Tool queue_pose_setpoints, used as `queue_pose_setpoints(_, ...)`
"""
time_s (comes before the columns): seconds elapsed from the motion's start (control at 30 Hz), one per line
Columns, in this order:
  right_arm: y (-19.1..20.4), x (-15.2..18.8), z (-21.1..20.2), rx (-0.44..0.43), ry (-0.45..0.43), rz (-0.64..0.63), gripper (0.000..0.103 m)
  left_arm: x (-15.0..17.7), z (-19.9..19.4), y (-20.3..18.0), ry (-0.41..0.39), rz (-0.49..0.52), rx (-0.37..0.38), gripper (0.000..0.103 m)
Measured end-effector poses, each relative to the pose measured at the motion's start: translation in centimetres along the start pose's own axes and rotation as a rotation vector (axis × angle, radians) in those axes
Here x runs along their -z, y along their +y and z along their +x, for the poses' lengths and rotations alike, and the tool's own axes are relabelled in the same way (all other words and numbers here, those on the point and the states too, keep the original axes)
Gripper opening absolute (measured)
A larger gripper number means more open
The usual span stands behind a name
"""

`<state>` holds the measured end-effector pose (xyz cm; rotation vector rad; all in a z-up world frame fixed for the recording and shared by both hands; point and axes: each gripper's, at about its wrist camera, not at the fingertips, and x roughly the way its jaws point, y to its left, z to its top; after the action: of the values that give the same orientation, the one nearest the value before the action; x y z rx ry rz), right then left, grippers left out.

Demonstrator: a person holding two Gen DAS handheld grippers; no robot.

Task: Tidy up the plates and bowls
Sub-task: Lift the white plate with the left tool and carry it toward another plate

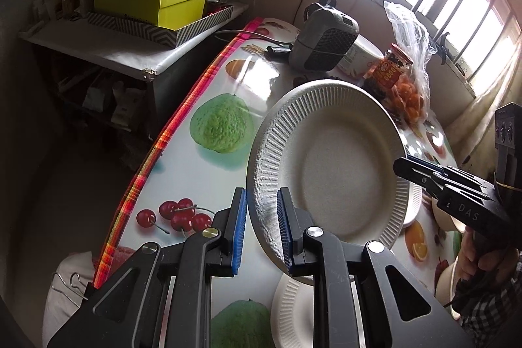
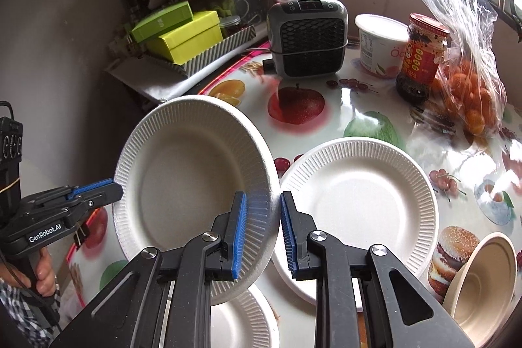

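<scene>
The left hand-held gripper pinches the near-left rim of a white paper plate, and the right hand-held gripper is clamped on the opposite rim of that same plate. Held between the two, the plate is tilted and raised above the fruit-printed tabletop. Beneath it and to its right lie more paper plates. A tan bowl leans at the near right edge. Farther off stand a small grey heater, a white tub and a red-labelled jar.
</scene>
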<state>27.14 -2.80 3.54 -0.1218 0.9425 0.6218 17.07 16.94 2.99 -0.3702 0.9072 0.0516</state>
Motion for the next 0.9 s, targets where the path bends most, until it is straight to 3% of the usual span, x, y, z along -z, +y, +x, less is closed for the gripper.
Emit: queue_pose_setpoints(0.9, -0.2, 7.4, -3.4, 0.013, 0.02, 0.061, 0.02, 5.5, -1.7, -2.6, 0.036, 0.08, 0.0, 0.02)
